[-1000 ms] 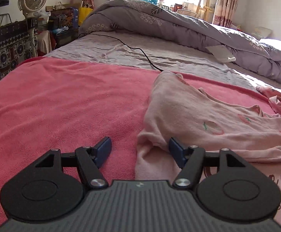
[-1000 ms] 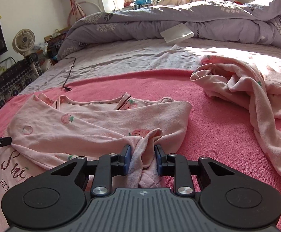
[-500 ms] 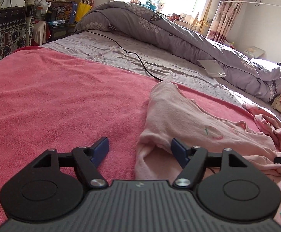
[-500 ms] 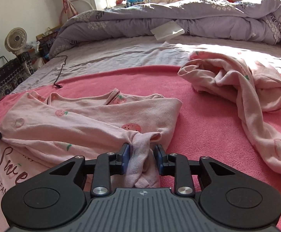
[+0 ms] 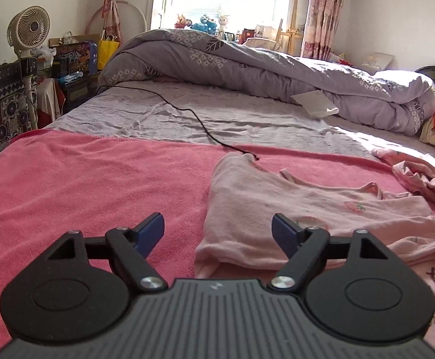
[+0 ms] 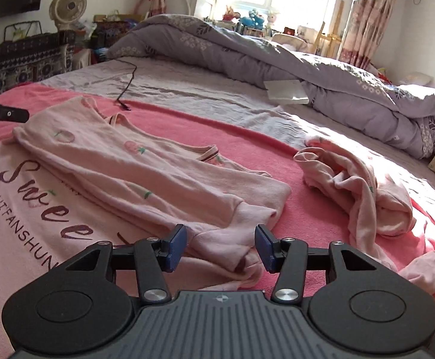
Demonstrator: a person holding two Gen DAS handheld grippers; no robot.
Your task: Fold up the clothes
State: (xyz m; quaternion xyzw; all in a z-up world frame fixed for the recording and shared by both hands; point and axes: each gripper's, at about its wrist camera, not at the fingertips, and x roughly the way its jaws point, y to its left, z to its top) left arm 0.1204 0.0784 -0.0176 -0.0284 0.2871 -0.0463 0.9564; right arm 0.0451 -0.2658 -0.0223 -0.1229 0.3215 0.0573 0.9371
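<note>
A soft pale pink top with little strawberries and dark "Sweet" letters (image 6: 103, 179) lies spread on a bright pink fuzzy blanket (image 5: 82, 185). The blanket covers the near part of a bed with a grey-purple sheet (image 5: 187, 116).

The left hand-held gripper (image 5: 218, 233) is wide open and its jaws are opening more. The folded sleeve end of the top lies on the blanket between its blue pads (image 5: 150, 233), but the pads do not touch the cloth.

The right hand-held gripper (image 6: 219, 249) is partly open and its jaws are closing a little. A pink cuff of the top (image 6: 235, 257) lies bunched between its blue pads. The pads stand apart from the cloth on both sides and do not squeeze it.

To the right of the top, a second pale pink piece of clothing (image 6: 364, 194) sits in a crumpled heap on the blanket, apart from the top.

Farther back, a thin black cable (image 5: 193, 116) runs across the sheet to the far edge of the top. A puffy grey-purple quilt with small flowers (image 5: 262, 68) is piled along the far side of the bed, and a flat white packet (image 5: 314, 103) rests against it. A round cream fan (image 5: 28, 30) stands at the left.
</note>
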